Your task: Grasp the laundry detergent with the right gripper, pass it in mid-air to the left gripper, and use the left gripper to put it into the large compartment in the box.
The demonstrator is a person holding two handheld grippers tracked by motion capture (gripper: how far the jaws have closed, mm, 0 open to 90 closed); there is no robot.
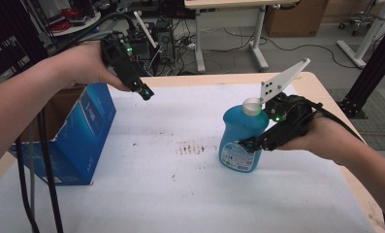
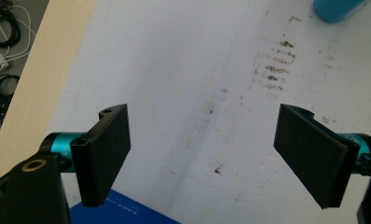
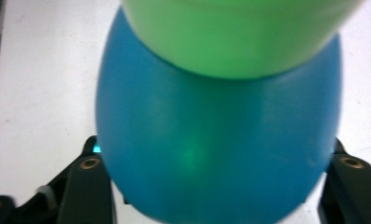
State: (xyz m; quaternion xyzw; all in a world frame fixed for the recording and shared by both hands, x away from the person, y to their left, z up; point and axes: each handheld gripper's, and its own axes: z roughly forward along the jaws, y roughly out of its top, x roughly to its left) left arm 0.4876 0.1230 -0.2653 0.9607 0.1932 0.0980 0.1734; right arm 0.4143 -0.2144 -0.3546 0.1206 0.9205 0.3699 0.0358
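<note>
A blue bottle [image 1: 241, 136] with a pale cap [image 1: 251, 106] stands upright on the white table cover [image 1: 180, 194], right of centre. My right gripper [image 1: 248, 144] comes in from the right and is shut on the bottle's lower body. In the right gripper view the blue bottle [image 3: 216, 154] sits between the two jaws of the right gripper [image 3: 216, 186], with a blurred green shape [image 3: 234, 32] above it. My left gripper [image 1: 144, 92] hovers above the table's far left. The left gripper [image 2: 206, 154] stands open with nothing between its pads.
A blue cardboard box [image 1: 83, 131] stands at the table's left edge, below the left hand; its corner [image 2: 127, 210] shows under the left jaw. Brown stains [image 1: 195, 147] mark the cover's middle. Black cables [image 1: 49, 184] hang at the left. Desks and wiring lie beyond the far edge.
</note>
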